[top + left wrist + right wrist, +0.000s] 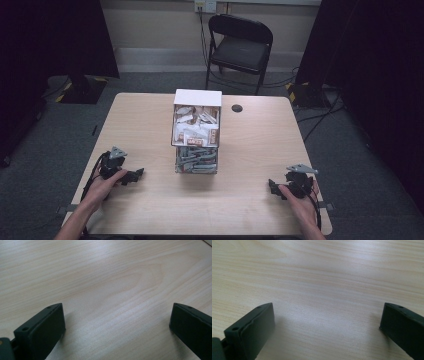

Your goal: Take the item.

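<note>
Pale wooden worktop (150, 125), set on grey carpet. Black folding chair (240, 47) beyond its far edge. At mid-worktop, a clear box (196, 132) with its white lid raised at the far side, crammed with small packets: white and brown ones in the farther part, grey-green ones in the nearer part. Small dark round spot (237, 108) just right of the lid. Left gripper (136, 174) resting near the front left, well apart from the box, jaws spread wide over bare wood. Right gripper (272, 186) resting near the front right, likewise spread wide, nothing between.
</note>
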A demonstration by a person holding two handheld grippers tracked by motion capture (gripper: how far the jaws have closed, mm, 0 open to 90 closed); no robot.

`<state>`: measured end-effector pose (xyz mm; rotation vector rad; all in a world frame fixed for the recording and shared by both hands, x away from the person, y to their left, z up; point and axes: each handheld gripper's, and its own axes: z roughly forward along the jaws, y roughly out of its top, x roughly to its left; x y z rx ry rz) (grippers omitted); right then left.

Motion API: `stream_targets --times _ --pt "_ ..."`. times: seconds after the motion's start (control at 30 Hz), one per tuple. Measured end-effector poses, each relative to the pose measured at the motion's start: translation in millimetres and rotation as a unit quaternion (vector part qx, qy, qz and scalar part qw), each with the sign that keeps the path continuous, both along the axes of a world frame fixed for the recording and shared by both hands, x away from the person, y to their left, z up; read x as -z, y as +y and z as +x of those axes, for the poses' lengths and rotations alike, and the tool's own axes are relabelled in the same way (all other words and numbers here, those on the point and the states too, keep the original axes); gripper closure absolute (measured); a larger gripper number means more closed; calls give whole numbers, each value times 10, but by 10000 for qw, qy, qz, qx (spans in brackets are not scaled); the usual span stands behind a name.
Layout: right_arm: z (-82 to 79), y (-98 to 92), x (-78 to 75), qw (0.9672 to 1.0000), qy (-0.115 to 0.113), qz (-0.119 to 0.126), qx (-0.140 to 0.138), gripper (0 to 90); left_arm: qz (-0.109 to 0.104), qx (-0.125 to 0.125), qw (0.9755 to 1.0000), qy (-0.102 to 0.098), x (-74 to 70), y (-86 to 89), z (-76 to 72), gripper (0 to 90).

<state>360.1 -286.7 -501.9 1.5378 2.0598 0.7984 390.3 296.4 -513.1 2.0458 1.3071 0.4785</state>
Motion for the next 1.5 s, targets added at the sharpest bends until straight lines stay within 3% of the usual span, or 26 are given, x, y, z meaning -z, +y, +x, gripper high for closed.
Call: stream_targets --times 0.23,0.33,0.47,0.6,0.7,0.73,0.9,1.17,1.5 --pt "-2 -9 -14 10000 38 15 -19 15 -3 -2 10000 2 0 0 0 0" --pt "-10 -16 -43 10000 -11 59 76 162 -2 -2 10000 2 0 0 0 0" --pt "-13 -15 -63 9999 -25 149 53 169 -5 -3 10000 1 0 -1 0 0" --pt "-16 52 -78 9997 50 146 -214 186 -3 -2 10000 2 0 0 0 0" --pt "-15 99 -102 9995 -18 79 -300 189 -4 -5 10000 1 0 -1 0 0" --pt "-13 133 -135 9991 -131 138 -384 191 -4 -3 10000 1 0 0 0 0" --pt "-31 181 -173 9981 -251 236 -502 231 -2 -2 10000 2 0 0 0 0" --pt "-42 209 -222 9969 -248 438 -612 270 -2 -2 10000 2 0 0 0 0" --pt "-99 322 -381 9910 -413 836 -958 343 -3 -2 10000 1 0 0 0 0"
